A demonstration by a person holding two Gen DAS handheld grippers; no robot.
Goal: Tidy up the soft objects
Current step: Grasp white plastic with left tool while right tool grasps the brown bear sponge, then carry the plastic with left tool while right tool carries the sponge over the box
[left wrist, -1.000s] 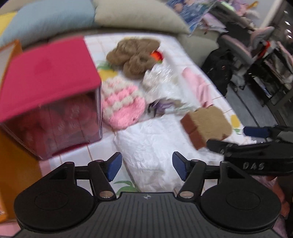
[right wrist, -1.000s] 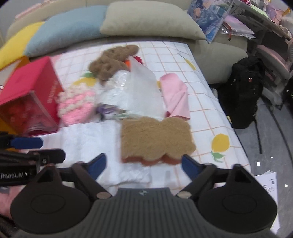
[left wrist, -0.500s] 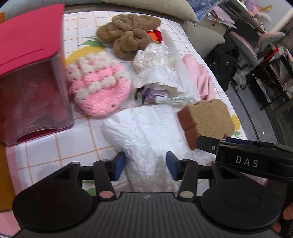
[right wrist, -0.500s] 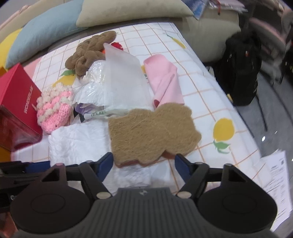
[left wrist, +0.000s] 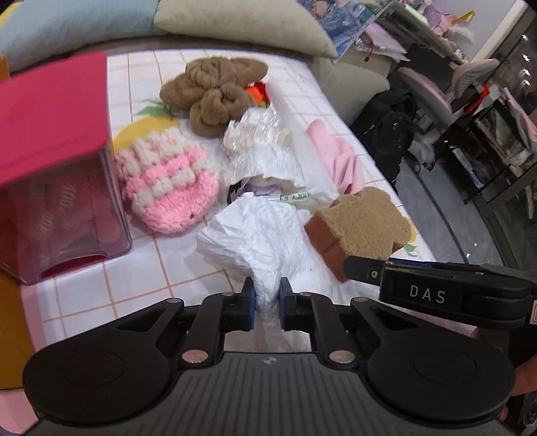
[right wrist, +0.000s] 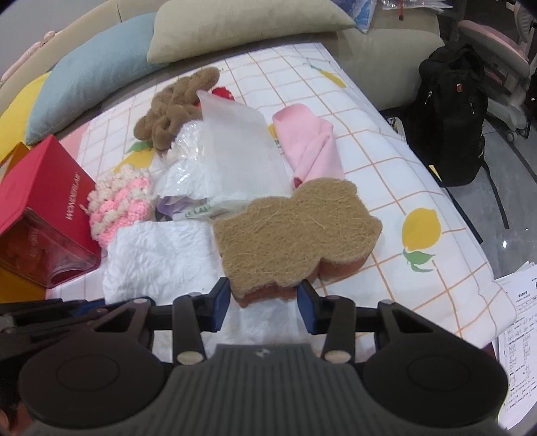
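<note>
Nearest the left wrist camera, the left tool (left wrist: 267,303) is closing, its blue pads pinching a gathered fold of the crumpled white plastic bag (left wrist: 258,234) that lies on the checked bedcover (left wrist: 141,268). Just to its right, the right tool (right wrist: 265,303) is also closing, with the near edge of the brown scouring sponge (right wrist: 295,231) between its pads; both pads sit at the sponge's orange underside, and the sponge lies partly on the white bag's edge.

Left of the bag stands a red-lidded clear box (left wrist: 53,174). Beyond the bag lies a pink and cream crocheted piece (left wrist: 167,187), beside a clear plastic bag (right wrist: 231,147) with a wrinkled bundle in it. Right of that, just behind the sponge, lies a folded pink cloth (right wrist: 312,144). Farther back rests a brown fuzzy knotted plush (left wrist: 214,94), touching something small and red-orange (left wrist: 258,94). Cushions (right wrist: 235,26) line the far edge of the bed.
</note>
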